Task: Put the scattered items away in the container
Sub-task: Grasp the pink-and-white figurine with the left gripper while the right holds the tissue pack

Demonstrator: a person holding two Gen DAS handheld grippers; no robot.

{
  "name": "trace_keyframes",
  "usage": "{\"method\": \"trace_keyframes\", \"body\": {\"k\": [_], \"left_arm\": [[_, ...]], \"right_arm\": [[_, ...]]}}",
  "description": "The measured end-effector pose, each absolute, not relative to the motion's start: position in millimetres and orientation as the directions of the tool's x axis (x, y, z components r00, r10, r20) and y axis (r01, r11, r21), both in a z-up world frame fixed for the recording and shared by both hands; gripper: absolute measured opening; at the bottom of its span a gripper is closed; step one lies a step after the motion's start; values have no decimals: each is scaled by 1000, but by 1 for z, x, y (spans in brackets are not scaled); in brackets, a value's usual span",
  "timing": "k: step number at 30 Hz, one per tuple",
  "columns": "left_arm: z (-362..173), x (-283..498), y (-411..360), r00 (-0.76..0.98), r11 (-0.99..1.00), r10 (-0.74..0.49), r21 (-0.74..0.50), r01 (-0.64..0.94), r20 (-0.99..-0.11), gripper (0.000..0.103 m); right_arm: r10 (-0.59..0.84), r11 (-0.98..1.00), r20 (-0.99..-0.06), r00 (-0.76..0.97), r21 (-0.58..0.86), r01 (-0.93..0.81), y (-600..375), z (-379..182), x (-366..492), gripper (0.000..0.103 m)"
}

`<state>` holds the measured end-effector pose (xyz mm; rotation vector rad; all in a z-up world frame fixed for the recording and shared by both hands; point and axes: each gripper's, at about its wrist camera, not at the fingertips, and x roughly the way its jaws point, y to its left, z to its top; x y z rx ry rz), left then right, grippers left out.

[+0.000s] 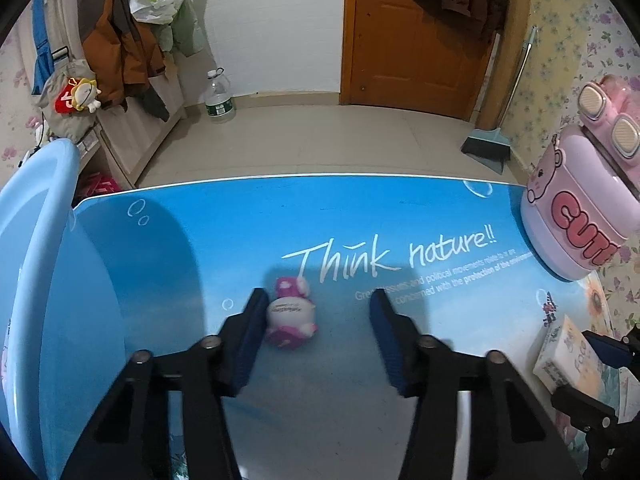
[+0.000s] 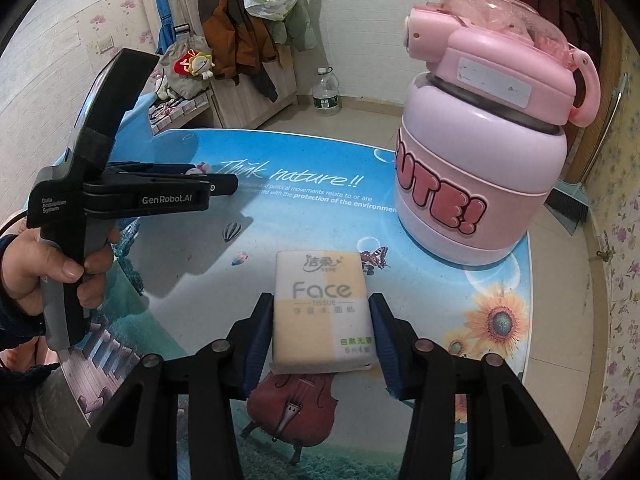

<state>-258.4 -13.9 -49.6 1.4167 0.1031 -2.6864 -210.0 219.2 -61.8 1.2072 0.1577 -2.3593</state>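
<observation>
The left gripper (image 1: pixel 318 316) stood with its jaws apart over the blue table (image 1: pixel 360 208), the small pink-and-white toy (image 1: pixel 290 314) lying against the inner face of its left finger while the right finger stood well clear of it. The right gripper (image 2: pixel 320 332) was clamped on the tissue pack (image 2: pixel 322 312), a pad pressed to each long side, the pack's far end reaching out beyond the fingertips. The light-blue basin (image 1: pixel 36 248), the likely container, sat to the left of the left gripper. The rounded toy, off-centre between the jaws, looked liable to roll or squirt forward if they closed unevenly. The soft pack might sag or slip from its grip on lifting, and the pink jug (image 2: pixel 480 160), just ahead and right of the right gripper, stood close enough to be knocked in a swing.
</observation>
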Motion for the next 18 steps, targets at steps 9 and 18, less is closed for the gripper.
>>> {"method": "trace_keyframes", "body": {"k": [9, 18], "left_arm": [[-46, -254, -8, -560, -996, -1, -52, 78, -829, 24], [-46, -251, -1, -561, -997, 36, -69, 39, -827, 24]], "right_arm": [[-361, -879, -789, -497, 109, 464, 217, -62, -209, 48], [-357, -881, -791, -497, 108, 461, 217, -61, -205, 48]]}}
